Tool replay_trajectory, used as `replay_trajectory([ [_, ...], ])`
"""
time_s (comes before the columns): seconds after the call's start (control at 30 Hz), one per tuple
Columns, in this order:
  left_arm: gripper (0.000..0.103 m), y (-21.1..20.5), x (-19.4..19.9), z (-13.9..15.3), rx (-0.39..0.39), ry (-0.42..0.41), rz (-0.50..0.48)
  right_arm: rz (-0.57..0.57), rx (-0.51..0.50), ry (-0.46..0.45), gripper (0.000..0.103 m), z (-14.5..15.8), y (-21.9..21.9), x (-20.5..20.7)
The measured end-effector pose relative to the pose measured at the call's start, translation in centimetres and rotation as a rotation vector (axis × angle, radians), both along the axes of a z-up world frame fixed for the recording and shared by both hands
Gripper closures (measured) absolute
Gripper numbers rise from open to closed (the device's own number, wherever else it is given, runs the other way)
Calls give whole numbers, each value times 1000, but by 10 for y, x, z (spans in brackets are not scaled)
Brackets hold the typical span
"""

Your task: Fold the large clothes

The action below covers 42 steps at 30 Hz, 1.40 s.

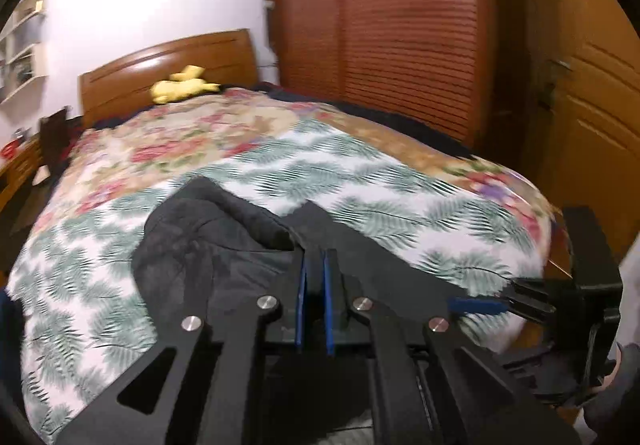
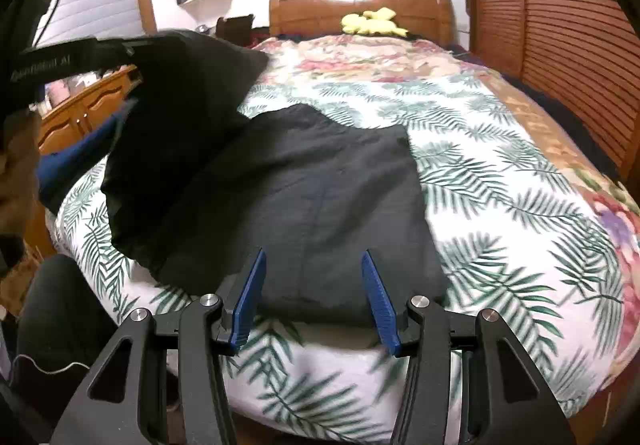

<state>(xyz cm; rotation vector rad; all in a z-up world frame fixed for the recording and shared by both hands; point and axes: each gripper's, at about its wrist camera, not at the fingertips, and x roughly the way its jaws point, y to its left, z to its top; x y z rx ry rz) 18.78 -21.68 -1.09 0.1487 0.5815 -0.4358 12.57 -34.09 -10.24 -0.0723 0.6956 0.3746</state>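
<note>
Garment: black garment (image 2: 312, 201) lies on the bed (image 2: 500, 181), its main panel flat just ahead of the right gripper (image 2: 316, 257).
Left gripper (image 1: 314, 257): fingers pinched on a raised edge, apparently to carry the fold across.
Right fingers: half-spread, empty, poised above the near hem.

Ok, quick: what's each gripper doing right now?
Left gripper: shut on the black garment, lifting one side.
Right gripper: open, holding nothing, above the garment's near edge.
</note>
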Motion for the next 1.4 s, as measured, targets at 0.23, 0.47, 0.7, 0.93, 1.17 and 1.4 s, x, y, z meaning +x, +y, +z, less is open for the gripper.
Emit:
replay_trajectory([
  [0.23, 99, -18, 4, -14, 42, 56, -17, -17, 7, -1, 52, 1, -21, -3],
  [0.47, 93, -1, 2, -8, -12, 99, -41, -19, 19, -13, 52, 9, -18, 0],
  [0.7, 83, 24, -18, 11, -20, 55, -43, -13, 17, -66, 52, 38, -4, 5],
  [0.93, 80, 75, -24, 7, -24, 51, 19, 49, -2, -96, 52, 61, 32, 25],
  [1.17, 80, 126, -25, -17, -29, 77, 92, 102, -4, -49, 52, 50, 68, 59],
  [1.4, 80, 161, -29, -41, -39, 105, 126, 78, 23, 46, 51, 29, 76, 83],
])
